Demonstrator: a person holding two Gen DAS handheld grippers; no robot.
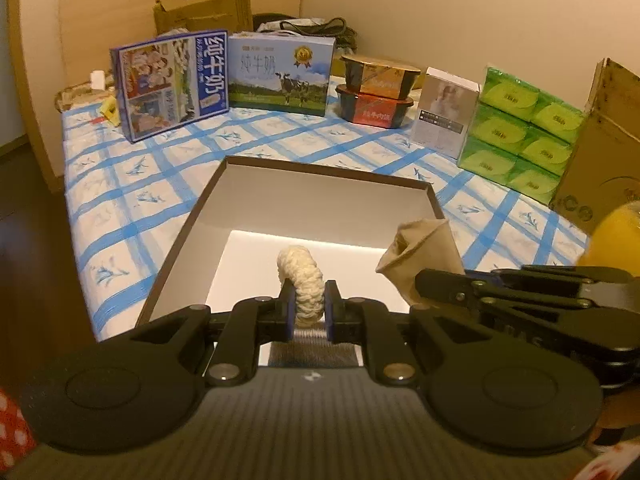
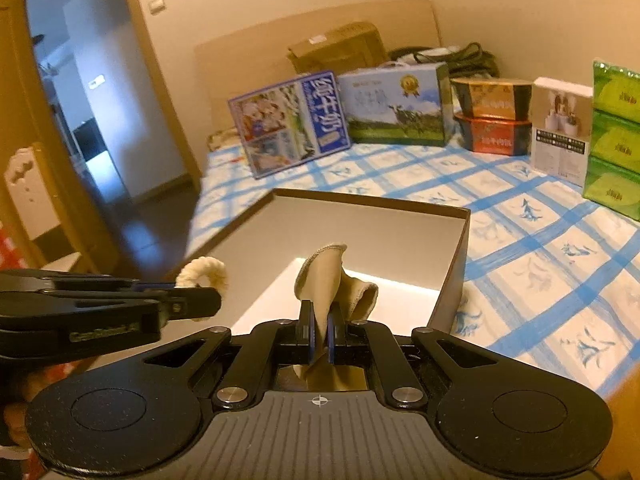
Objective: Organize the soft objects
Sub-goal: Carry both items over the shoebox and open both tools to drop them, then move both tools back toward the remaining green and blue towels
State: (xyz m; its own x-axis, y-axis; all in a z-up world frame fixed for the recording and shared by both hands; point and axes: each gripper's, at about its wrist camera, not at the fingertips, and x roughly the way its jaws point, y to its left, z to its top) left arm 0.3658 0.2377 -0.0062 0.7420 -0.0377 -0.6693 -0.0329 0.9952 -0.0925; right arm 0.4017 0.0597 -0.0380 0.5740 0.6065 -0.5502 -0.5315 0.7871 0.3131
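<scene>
Left tool (image 1: 310, 312) pinched on a cream braided fabric ring (image 1: 302, 286), held up over the near end of the open box (image 1: 320, 168). Right tool (image 2: 320, 336) pressed tight on a beige sock (image 2: 326, 280), cuff standing upward, likewise above the box's near end, just beside the ring. Box white inside, brown-rimmed, resting on a bed (image 1: 120, 208) with a blue-checked sheet. Lined up along the far side of the bed: two milk cartons (image 1: 280, 74), two stacked noodle bowls (image 1: 376, 90), a small white box (image 1: 446, 110), green tissue packs (image 1: 520, 128). Brown cardboard box (image 1: 204, 6) behind, against the headboard.
</scene>
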